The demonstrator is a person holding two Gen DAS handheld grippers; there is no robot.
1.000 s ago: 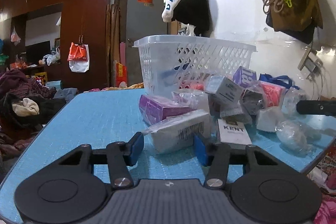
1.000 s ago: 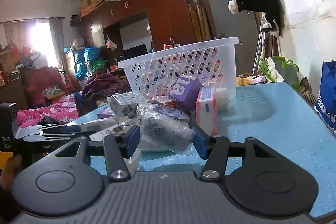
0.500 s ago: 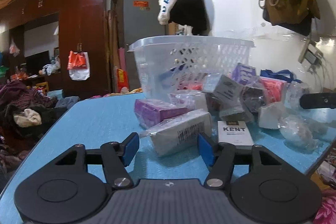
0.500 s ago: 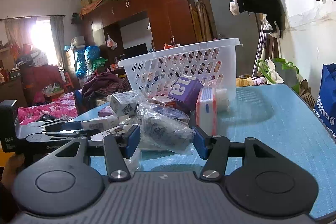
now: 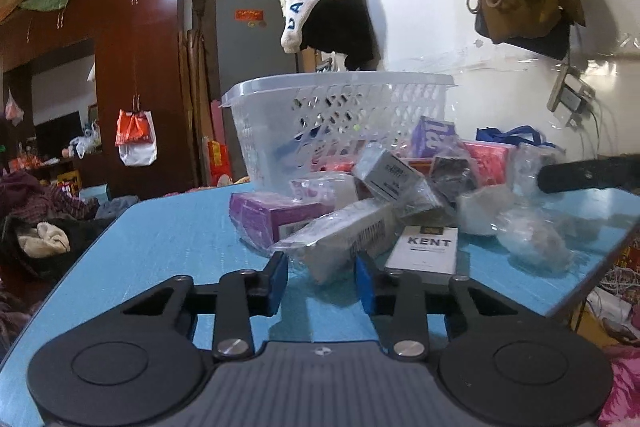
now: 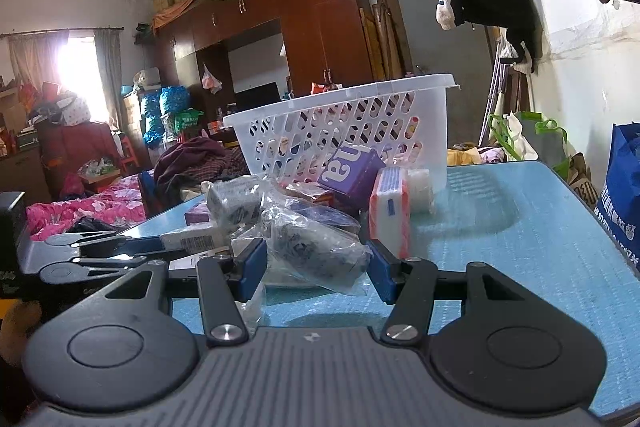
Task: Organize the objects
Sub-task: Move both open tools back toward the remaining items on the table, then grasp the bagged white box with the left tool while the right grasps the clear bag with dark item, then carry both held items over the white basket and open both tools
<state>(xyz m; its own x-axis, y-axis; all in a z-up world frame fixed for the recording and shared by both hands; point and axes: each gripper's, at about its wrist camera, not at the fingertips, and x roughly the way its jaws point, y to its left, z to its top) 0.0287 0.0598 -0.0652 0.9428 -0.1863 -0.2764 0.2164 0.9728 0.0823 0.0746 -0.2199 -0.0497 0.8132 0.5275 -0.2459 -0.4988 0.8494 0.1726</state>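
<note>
A pile of small packets lies on a blue table (image 5: 168, 247) before a white plastic basket (image 5: 340, 115). My left gripper (image 5: 321, 281) is open, its fingers either side of the near end of a wrapped white box with a barcode (image 5: 344, 237). A KENT pack (image 5: 426, 253) lies just right of it. My right gripper (image 6: 316, 269) is open around a clear bag with dark contents (image 6: 312, 247). The left gripper also shows in the right wrist view (image 6: 156, 249), at the left.
The basket (image 6: 352, 131) stands behind a purple box (image 6: 352, 175) and an orange-edged pack (image 6: 390, 211). A purple box (image 5: 276, 215), a grey box (image 5: 390, 177) and wrapped lumps (image 5: 532, 239) fill the pile. A wall runs along the table's right side.
The left gripper has crept forward and its jaws have narrowed around the barcode box. The right gripper has barely moved.
</note>
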